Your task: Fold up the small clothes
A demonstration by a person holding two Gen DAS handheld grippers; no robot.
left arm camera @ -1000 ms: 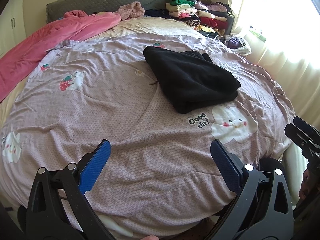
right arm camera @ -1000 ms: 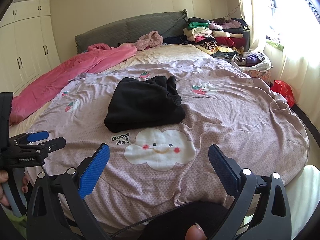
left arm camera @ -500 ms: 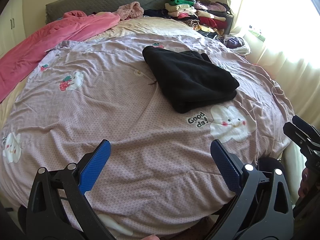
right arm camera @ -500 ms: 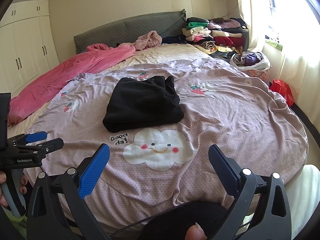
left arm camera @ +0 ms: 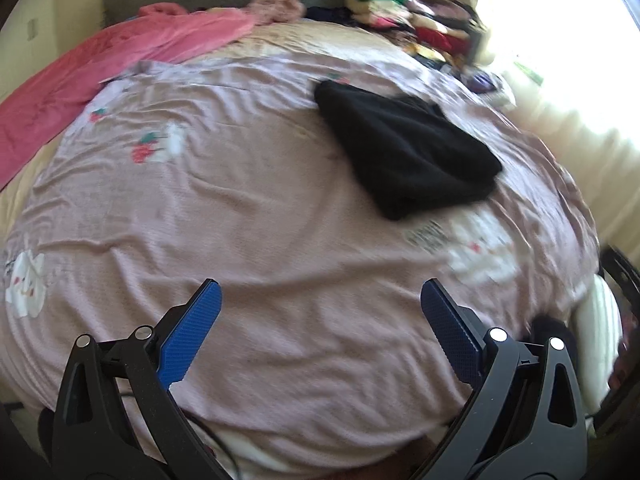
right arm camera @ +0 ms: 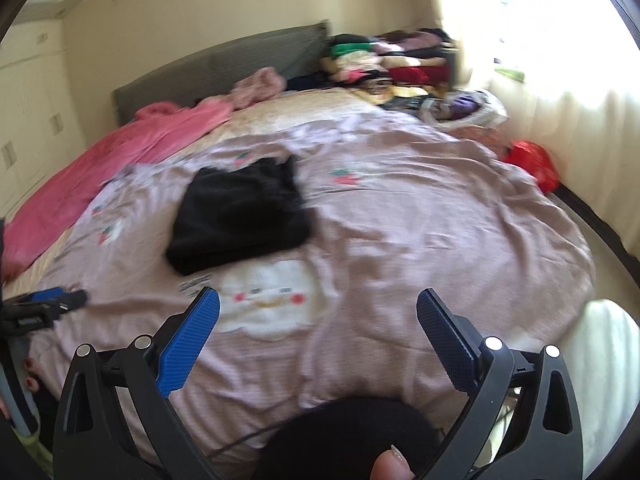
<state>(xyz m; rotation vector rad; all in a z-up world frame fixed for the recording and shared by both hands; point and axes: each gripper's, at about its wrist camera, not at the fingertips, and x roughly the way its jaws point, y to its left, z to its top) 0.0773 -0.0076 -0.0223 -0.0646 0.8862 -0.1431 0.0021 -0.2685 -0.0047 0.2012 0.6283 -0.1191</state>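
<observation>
We hold the left gripper (left arm camera: 320,300) and right gripper (right arm camera: 318,308) wide apart, empty, near the bed's edge. The black garment (right arm camera: 240,220) lies folded, so this piece appears finished; next we would fetch another.

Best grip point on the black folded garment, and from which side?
Black folded garment: grip the thick folded near edge, coming in low from the side nearest the grippers. That edge looks rounded and stacked, so one pinch likely catches all layers; the far end looks looser. Both grippers, left and right, are open.

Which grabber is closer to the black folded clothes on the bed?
Probably the right gripper: the folded black fleece garment lies almost straight ahead of it. From the left gripper it sits farther off, to the right. Both are open.
</observation>
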